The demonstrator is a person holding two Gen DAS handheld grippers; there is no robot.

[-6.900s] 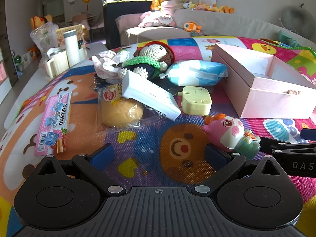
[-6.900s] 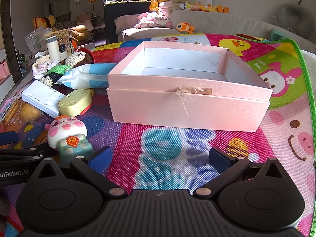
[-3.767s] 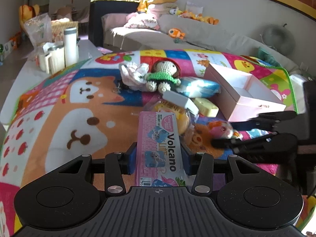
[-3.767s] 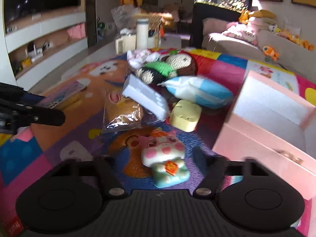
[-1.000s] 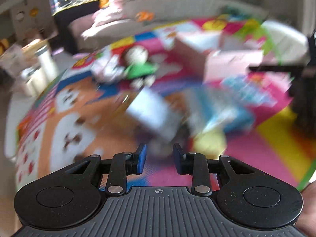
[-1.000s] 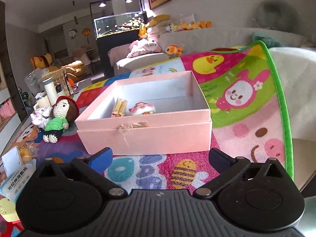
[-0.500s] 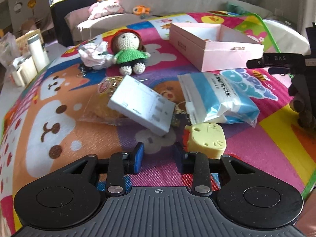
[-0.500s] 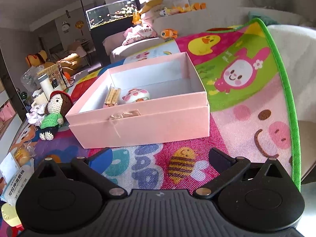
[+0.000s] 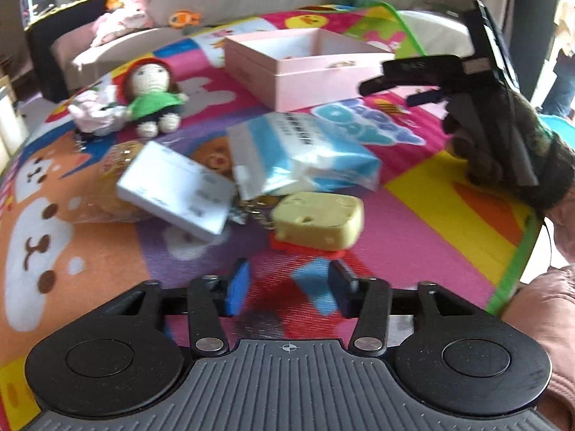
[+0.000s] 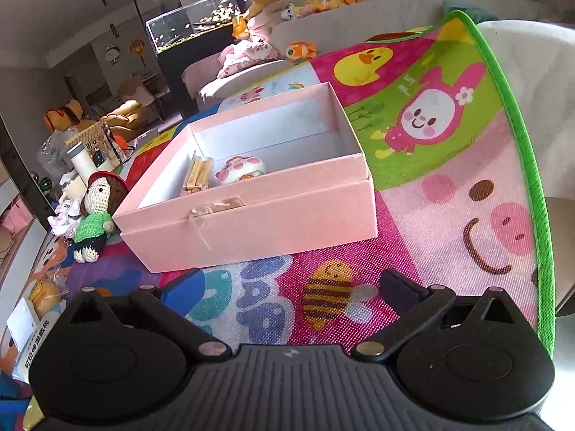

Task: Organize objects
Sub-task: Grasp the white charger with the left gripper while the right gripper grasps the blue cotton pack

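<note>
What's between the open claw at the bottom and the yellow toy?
Only bare mat: the left gripper, jaws just opening and empty, faces the yellow toy in the left wrist view.

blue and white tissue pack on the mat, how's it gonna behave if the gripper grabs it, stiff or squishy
The tissue pack looks soft: its plastic wrap is wrinkled and sags at one end, so it would probably squash and flop rather than stay stiff. The glossy film may be slippery between the pads. It seems light for its bulk, and flat enough not to roll.

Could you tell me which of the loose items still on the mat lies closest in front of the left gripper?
The pale yellow toy, just ahead of the left gripper; the white box, tissue pack and crochet doll lie farther off.
</note>
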